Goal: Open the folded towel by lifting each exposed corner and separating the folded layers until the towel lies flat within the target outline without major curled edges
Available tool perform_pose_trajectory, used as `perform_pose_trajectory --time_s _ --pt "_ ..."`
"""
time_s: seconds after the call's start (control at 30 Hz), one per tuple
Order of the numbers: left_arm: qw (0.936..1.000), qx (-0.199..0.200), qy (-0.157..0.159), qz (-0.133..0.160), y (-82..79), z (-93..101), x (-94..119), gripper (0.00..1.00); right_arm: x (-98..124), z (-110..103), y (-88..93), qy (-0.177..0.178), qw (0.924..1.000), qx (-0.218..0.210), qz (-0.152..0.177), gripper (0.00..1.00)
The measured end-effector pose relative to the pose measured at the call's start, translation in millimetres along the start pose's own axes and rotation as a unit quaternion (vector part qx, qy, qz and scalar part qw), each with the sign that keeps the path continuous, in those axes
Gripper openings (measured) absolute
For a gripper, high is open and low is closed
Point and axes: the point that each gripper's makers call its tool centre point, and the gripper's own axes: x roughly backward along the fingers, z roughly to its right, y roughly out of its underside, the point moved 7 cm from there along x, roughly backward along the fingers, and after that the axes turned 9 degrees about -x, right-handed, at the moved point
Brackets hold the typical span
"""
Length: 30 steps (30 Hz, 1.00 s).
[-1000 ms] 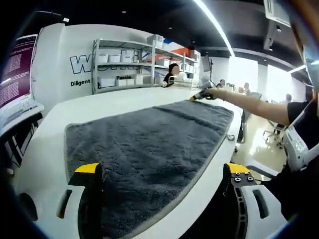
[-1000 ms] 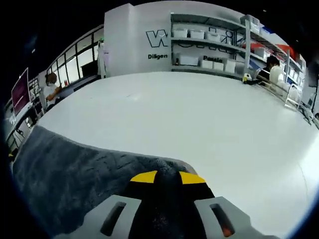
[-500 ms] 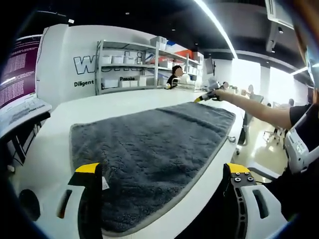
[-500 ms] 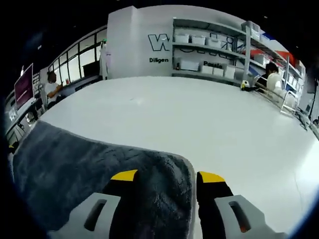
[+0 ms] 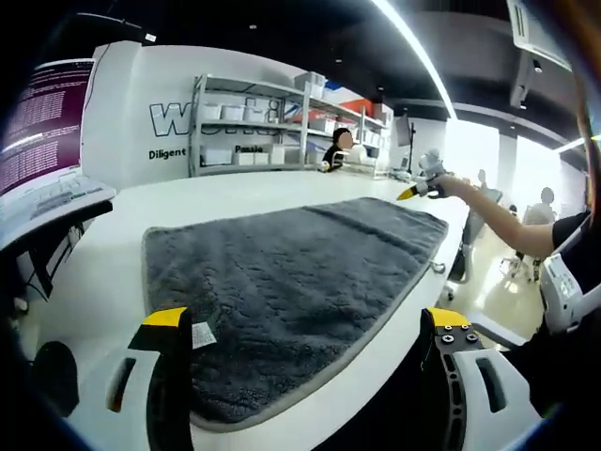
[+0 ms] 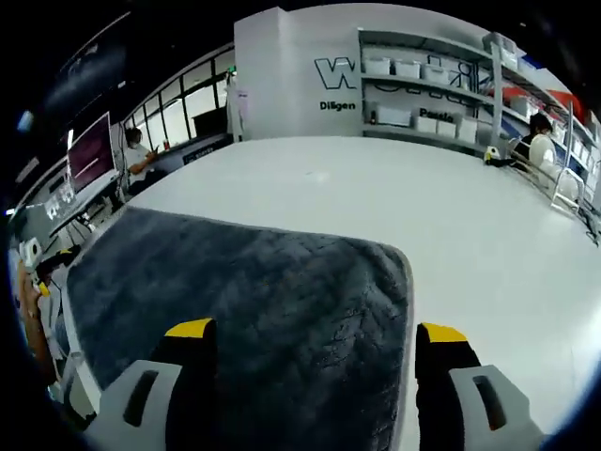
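Note:
A dark grey towel [image 5: 291, 272] lies spread open on the white table [image 5: 103, 254], with a small white tag [image 5: 202, 334] at its near corner. My left gripper [image 5: 305, 321] stands open over the towel's near edge, with nothing between its jaws. At the towel's far corner, a person's outstretched arm holds my right gripper [image 5: 419, 189] just above the cloth. In the right gripper view the towel [image 6: 244, 301] lies flat, its corner edge [image 6: 406, 282] smooth. My right gripper [image 6: 316, 331] is open above that corner and holds nothing.
Shelving with white boxes [image 5: 254, 127] stands against the far wall, and a person [image 5: 333, 150] sits near it. A monitor [image 5: 47, 132] stands on the left. The table's front edge [image 5: 413, 291] runs close along the towel. Bare white tabletop [image 6: 451, 216] stretches beyond the towel.
My right gripper, shut on the towel's far corner a second ago, has opened, let it go and pulled back. The corner now lies flat. The left gripper's view has drawn back a little.

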Motion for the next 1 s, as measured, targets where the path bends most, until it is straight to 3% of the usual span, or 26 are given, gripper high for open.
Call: perform_pose_trajectory --time_s 0.13,0.3,0.37,0.47,0.63,1.0 --pt "1.0000 0.004 -0.004 0.001 1.0 0.1 3.8 0.99 20.0 -18.0 8.0 -0.011 0.9995 0.029 0.005 0.99" --pt "0.9998 0.009 -0.013 0.009 0.8 0.8 10.9 0.99 38.7 -38.9 19.5 -0.028 0.9979 0.058 0.006 0.99" --pt "0.9998 0.010 -0.014 0.010 2.0 1.2 12.4 0.99 49.6 -53.8 29.0 -0.049 0.9954 0.081 0.013 0.99" --pt "0.9998 0.011 -0.012 0.006 8.0 1.8 13.5 0.99 53.9 -68.1 47.2 -0.060 0.9944 0.083 0.026 0.99" --pt "0.9998 0.015 -0.016 0.003 17.4 3.2 15.2 0.99 58.1 -73.4 71.1 -0.079 0.9911 0.106 0.019 0.99" --pt "0.9994 0.026 -0.023 0.007 27.0 7.0 22.4 0.99 81.0 -78.1 106.5 -0.088 0.9903 0.098 0.043 0.99"
